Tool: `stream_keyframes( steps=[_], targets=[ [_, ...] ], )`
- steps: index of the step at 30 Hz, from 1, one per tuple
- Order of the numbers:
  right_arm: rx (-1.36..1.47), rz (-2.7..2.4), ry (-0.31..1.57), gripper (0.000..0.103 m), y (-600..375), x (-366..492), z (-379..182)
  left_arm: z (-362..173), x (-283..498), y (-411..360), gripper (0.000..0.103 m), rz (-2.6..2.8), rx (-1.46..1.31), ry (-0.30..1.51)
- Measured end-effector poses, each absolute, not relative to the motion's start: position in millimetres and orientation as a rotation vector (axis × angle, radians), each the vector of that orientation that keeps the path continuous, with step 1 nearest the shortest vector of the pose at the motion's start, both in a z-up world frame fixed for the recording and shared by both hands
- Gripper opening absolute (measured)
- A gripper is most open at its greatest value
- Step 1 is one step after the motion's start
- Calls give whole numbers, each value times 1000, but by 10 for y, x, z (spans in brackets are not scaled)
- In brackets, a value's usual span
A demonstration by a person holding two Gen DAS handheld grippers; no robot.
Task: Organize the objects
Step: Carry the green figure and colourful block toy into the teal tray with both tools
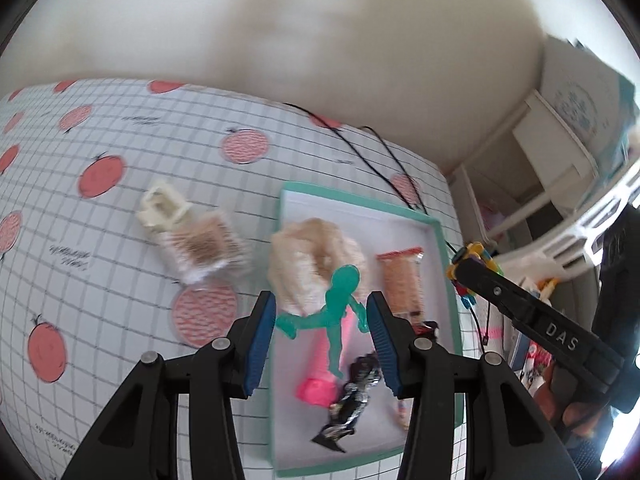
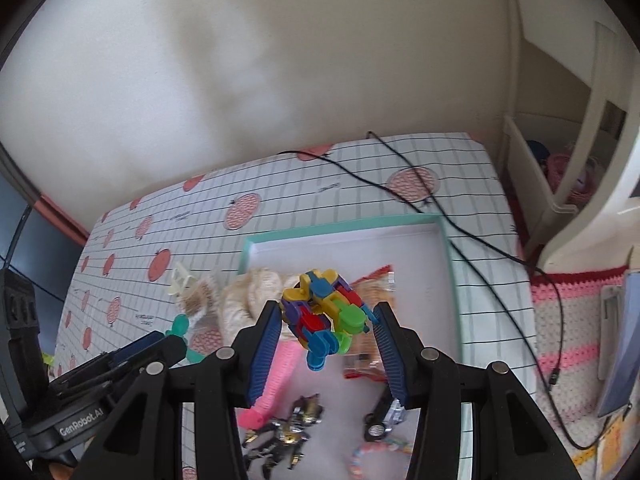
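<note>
A white tray with a teal rim (image 1: 448, 264) (image 2: 452, 264) lies on the checked tablecloth. My left gripper (image 1: 322, 312) is shut on a teal flat figure (image 1: 338, 304) and holds it above the tray; it also shows in the right wrist view (image 2: 180, 326). My right gripper (image 2: 326, 324) is shut on a multicoloured link toy (image 2: 326, 312) above the tray; that toy also shows in the left wrist view (image 1: 472, 264). In the tray lie a cream plush (image 1: 312, 256), a pink comb (image 2: 276, 380), a black-gold figure (image 2: 288, 428), an orange snack packet (image 1: 400, 280) and a toy car (image 2: 386, 416).
A cream clip (image 1: 160, 208) and a tan brush-like object (image 1: 204, 248) lie on the cloth left of the tray. Black cables (image 2: 460, 224) cross the table's far right. A white shelf unit (image 2: 560, 160) stands at the right, with a pink crocheted mat (image 2: 568, 320) below.
</note>
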State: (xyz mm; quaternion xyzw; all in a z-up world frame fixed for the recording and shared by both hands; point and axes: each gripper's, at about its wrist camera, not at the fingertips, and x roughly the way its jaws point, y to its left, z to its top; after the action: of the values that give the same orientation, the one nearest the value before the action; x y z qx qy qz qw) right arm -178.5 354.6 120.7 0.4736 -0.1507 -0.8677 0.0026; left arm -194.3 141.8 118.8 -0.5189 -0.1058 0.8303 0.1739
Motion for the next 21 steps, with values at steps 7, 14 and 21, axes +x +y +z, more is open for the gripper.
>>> stream_keyframes(
  steps=[7,14,21],
  targets=[
    [1578,-2774,-487,50,3829,-1789,1032,1100,-1908,1838,49,2340,-1432,-159],
    [1675,-2766,-502,50,3949,-1839,741,876,-1943,2141,49,2316,-1429,-65],
    [1758,-2756,-499,51,3968,-1916,492,607,-1998,2347,49,2295,-1452,9]
  ],
)
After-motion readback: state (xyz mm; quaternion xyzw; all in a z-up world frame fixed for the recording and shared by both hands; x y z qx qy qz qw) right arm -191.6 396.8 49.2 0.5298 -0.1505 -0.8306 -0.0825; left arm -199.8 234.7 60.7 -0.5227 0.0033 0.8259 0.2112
